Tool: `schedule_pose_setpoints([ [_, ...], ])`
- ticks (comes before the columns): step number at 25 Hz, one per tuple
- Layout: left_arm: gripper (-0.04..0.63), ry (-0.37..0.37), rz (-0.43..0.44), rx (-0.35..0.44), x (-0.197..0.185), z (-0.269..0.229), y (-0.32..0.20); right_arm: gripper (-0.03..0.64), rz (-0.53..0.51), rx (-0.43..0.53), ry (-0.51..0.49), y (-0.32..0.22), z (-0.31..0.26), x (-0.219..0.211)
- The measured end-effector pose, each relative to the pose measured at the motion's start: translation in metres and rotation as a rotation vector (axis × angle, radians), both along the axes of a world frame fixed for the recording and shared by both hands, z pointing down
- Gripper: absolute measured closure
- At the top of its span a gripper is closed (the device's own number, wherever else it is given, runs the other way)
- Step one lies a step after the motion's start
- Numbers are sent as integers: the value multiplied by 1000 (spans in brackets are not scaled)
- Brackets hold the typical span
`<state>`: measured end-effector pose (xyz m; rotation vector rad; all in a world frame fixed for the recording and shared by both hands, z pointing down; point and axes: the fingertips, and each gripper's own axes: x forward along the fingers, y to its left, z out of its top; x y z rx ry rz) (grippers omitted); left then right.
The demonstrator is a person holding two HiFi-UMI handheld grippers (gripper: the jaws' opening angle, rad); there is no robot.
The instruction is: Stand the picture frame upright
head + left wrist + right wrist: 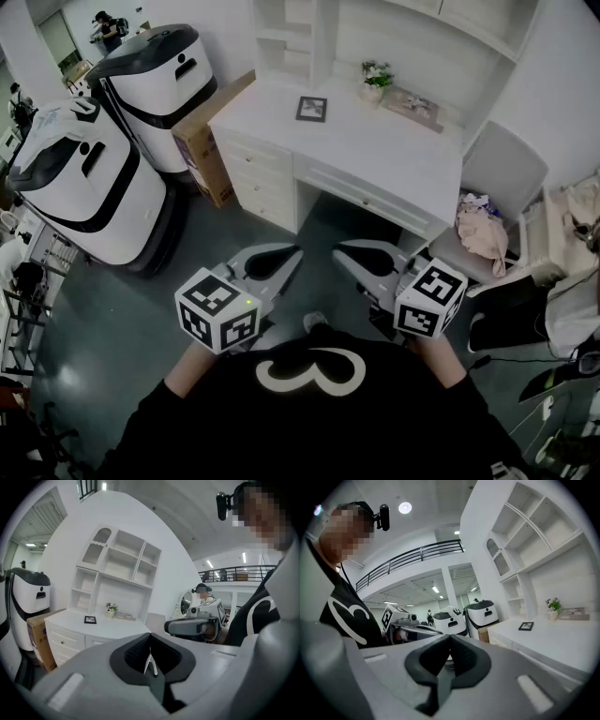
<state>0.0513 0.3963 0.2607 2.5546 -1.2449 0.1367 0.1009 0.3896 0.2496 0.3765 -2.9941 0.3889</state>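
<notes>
A small dark picture frame [311,109] lies flat on the white desk [375,150], near its back left part; it also shows as the frame [90,619] in the left gripper view and the frame [526,626] in the right gripper view. Both grippers hang close to the person's body, well short of the desk, over the grey floor. My left gripper [293,254] is shut with nothing in it. My right gripper [339,251] is shut and empty too, its tip pointing toward the left one.
A small potted plant [376,78] and a flat tray-like item [412,106] sit at the desk's back. White shelving [291,37] rises behind. A cardboard box [211,141] and two large white machines [84,178] stand left; a chair with cloth [487,216] stands right.
</notes>
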Motion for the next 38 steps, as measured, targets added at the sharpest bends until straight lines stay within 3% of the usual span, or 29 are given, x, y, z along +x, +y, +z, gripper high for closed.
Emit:
schedule_pose_setpoints([
  [9,584,-11,17,6,6,-2,5,615,21,2,-7,5,0,6],
  [14,584,-9,25,0,2,-1,0,615,57,23,47,0,8,4],
  [20,584,1,40,-16,5,7,-22,615,92,-35,39,-22,18,14],
  [30,584,-2,11,-54,-9,22,-94,614,76,-92,29,-99,34,3],
  [38,584,-24,-32,-157,-36,57,-207,615,52,-194,24,-220,68,-19],
])
